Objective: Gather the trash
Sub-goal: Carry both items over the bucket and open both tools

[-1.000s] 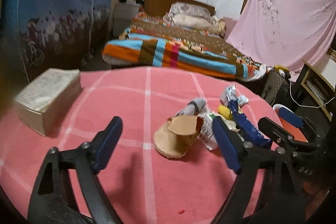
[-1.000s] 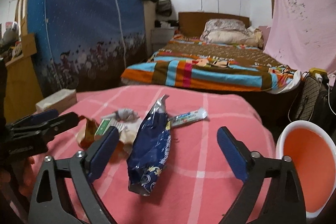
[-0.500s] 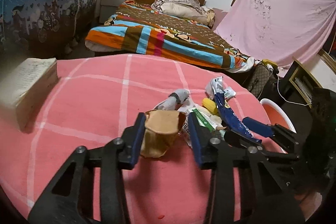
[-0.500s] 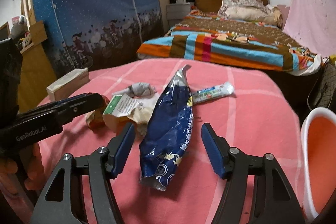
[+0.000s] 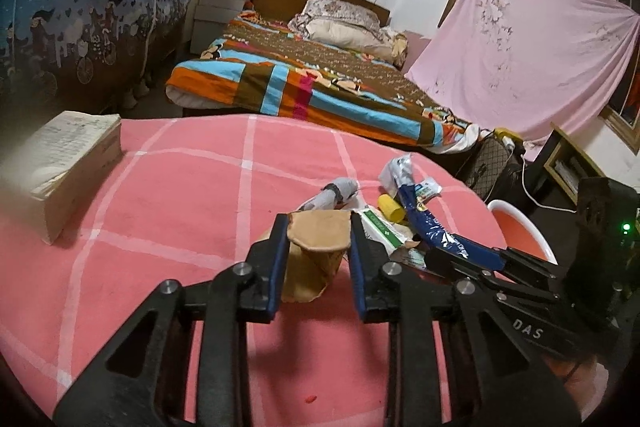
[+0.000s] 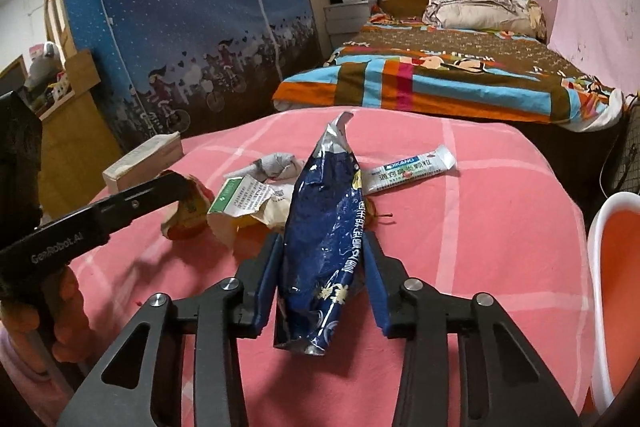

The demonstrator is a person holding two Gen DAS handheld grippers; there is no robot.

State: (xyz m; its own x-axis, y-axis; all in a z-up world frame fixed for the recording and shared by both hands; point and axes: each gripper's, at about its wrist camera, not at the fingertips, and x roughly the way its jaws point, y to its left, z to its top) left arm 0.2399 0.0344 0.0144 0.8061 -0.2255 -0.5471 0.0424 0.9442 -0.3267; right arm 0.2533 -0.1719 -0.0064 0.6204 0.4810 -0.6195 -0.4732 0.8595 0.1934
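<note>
A pile of trash lies on the pink checked table (image 5: 168, 187). My left gripper (image 5: 318, 231) is shut on a crushed brown paper cup (image 5: 316, 247). My right gripper (image 6: 324, 247) is shut on a dark blue snack bag (image 6: 324, 223), which also shows in the left wrist view (image 5: 428, 223). Beside them lie a white-and-green medicine box (image 6: 244, 199), a crumpled grey wrapper (image 6: 276, 165), a yellow cap (image 5: 390, 207) and a white snack-bar wrapper (image 6: 412, 169). The left gripper shows in the right wrist view (image 6: 176, 187) at the cup (image 6: 188, 215).
An orange bin with a white rim (image 6: 616, 267) stands at the table's right edge, also in the left wrist view (image 5: 520, 227). A thick book (image 5: 68, 163) lies at the table's far left. A bed (image 5: 320, 83) stands beyond the table.
Both grippers went from wide open to closed: the left around the paper cup, the right around the blue bag. Both moved forward onto their items.
</note>
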